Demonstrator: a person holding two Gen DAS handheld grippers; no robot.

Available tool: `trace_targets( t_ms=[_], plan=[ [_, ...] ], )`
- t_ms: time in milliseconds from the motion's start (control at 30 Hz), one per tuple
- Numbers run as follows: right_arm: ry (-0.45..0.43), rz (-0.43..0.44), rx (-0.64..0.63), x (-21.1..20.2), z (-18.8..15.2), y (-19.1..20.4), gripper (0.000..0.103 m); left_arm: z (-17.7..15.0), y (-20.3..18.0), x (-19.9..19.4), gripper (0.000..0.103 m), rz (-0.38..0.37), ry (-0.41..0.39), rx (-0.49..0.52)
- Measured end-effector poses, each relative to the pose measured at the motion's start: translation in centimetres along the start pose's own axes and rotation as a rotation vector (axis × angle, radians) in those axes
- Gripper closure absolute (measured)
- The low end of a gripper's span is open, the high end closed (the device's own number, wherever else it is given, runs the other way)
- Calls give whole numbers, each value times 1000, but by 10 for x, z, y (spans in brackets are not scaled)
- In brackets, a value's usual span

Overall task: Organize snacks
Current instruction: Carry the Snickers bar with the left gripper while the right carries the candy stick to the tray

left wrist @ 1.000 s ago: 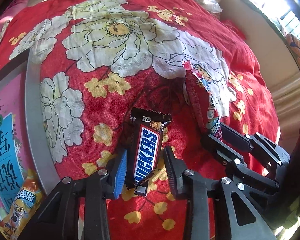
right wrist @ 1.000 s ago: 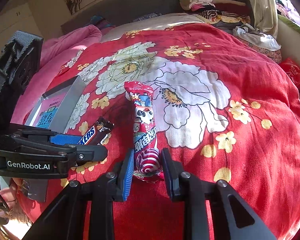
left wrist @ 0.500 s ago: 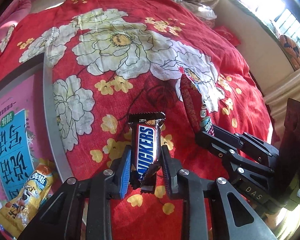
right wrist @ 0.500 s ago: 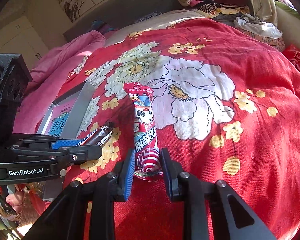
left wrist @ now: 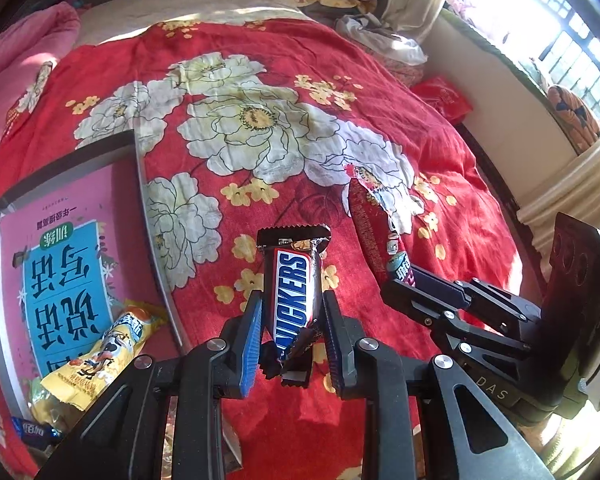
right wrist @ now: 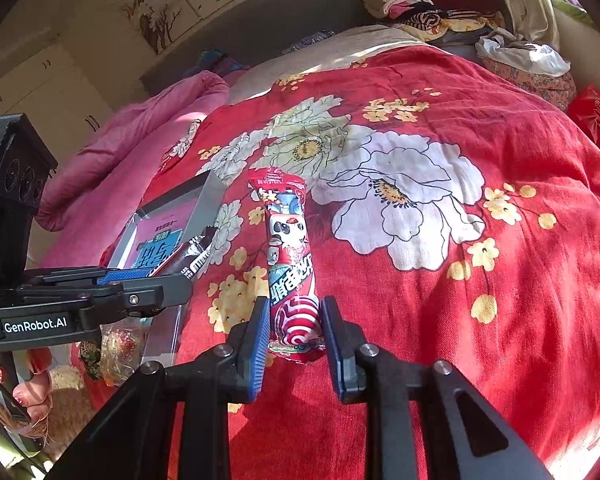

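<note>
Left gripper (left wrist: 293,332): blue-padded fingers (left wrist: 251,344) closed on the lower half of a brown Snickers bar in a glossy wrapper (left wrist: 296,292). Bar stands roughly upright between the pads, crimped top end free above them, clear of the red quilt with large white and yellow flowers (left wrist: 260,128).

Right gripper (right wrist: 294,340): fingers (right wrist: 258,344) clamped on the bottom end of a long red tube-shaped candy packet printed with a cartoon panda (right wrist: 290,260). Packet projects away from the jaws over the quilt; whether its far end touches the fabric cannot be told.

Clear rectangular tray with grey rims (left wrist: 156,240) lies on the quilt just beside the left gripper, on its left in the left wrist view. Under or inside it, a pink and blue printed booklet (left wrist: 60,264). A yellow snack packet (left wrist: 96,364) lies in the tray's near corner, with a small dark blue wrapper (left wrist: 32,430) beside it.

Red plastic bag (right wrist: 594,116) sits at the far right edge of the bed.
</note>
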State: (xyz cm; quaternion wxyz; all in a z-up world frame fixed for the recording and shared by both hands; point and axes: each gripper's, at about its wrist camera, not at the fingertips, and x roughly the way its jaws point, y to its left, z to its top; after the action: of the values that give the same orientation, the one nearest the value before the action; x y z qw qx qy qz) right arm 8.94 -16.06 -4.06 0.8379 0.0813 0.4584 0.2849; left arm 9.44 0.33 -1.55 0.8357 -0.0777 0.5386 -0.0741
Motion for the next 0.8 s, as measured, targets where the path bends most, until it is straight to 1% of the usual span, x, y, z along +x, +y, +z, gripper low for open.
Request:
trace_targets(
  t_ms=[267, 367, 433, 500, 567, 633, 667, 733, 767, 800],
  plan=[
    [-6, 15, -40, -8, 5, 28, 77, -12, 20, -30, 74, -13, -50, -44],
    [-4, 31, -65, -9, 6, 43, 77, -17, 33, -44, 74, -10, -77, -70],
    [-4, 46, -85, -9, 7, 56, 78, -22, 44, -53, 74, 0, -90, -90],
    [13, 56, -120, -3, 7, 69, 79, -27, 57, -60, 74, 13, -103, -110],
    [37, 38, -160, 6, 4, 80, 79, -34, 71, -67, 74, 18, -114, -135],
    [37, 27, -191, 10, 0, 84, 79, -39, 83, -75, 74, 25, -125, -161],
    [50, 21, -201, 13, -3, 83, 79, -41, 88, -78, 74, 26, -132, -172],
    [65, -29, -218, 16, -7, 78, 79, -46, 98, -85, 74, 35, -143, -190],
    [82, -29, -222, 18, -8, 74, 78, -47, 102, -88, 74, 39, -147, -200],
    [105, -40, -224, 22, -10, 71, 75, -50, 107, -91, 74, 42, -151, -210]
  ],
)
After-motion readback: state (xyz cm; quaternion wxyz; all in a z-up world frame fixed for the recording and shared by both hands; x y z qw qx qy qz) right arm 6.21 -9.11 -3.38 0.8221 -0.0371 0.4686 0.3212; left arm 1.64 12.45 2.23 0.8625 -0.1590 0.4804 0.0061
